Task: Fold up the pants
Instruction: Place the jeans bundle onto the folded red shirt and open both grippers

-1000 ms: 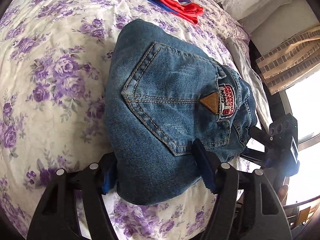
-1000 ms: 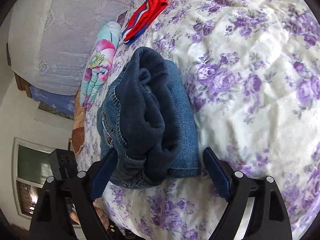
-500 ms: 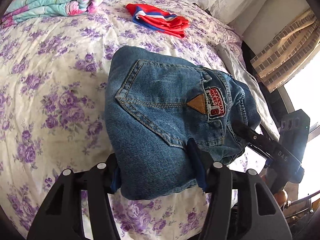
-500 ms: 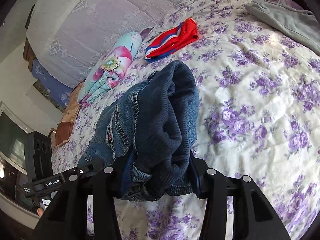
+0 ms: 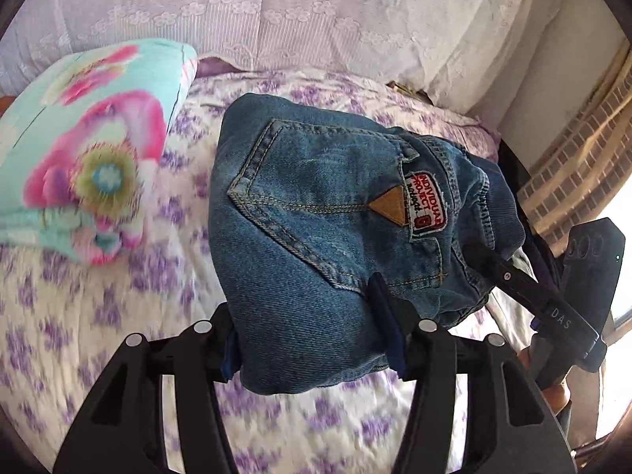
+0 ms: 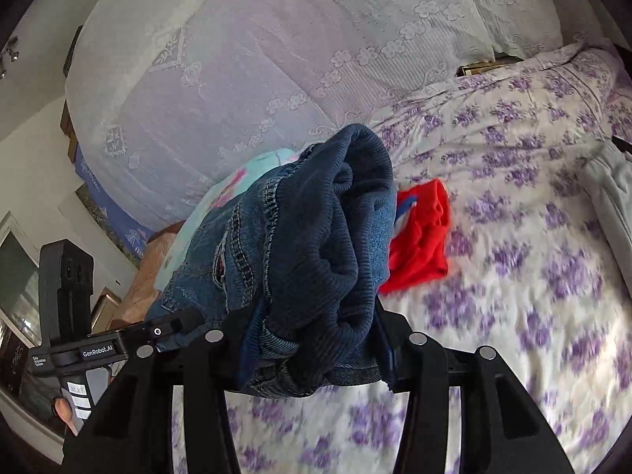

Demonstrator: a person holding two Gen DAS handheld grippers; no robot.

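1. While both grippers clamp it, the folded jeans bundle (image 5: pixel 316 237) hangs above the floral bedsheet (image 5: pixel 98 316).
2. Flowered pillow (image 5: pixel 91 150) lies beyond on the left; red garment (image 6: pixel 418 237) on the sheet.
3. Left gripper (image 5: pixel 312 339): jaws closed on the denim's near edge.
4. Right gripper (image 6: pixel 312 351): jaws closed on the waistband end.

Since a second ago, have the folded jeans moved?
Yes. The folded jeans, clamped by both grippers, have lifted off the floral bedspread and travelled toward the lace pillows.

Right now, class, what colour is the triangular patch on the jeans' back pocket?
Tan brown, on the blue denim jeans; the triangular patch shows best in the left wrist view.
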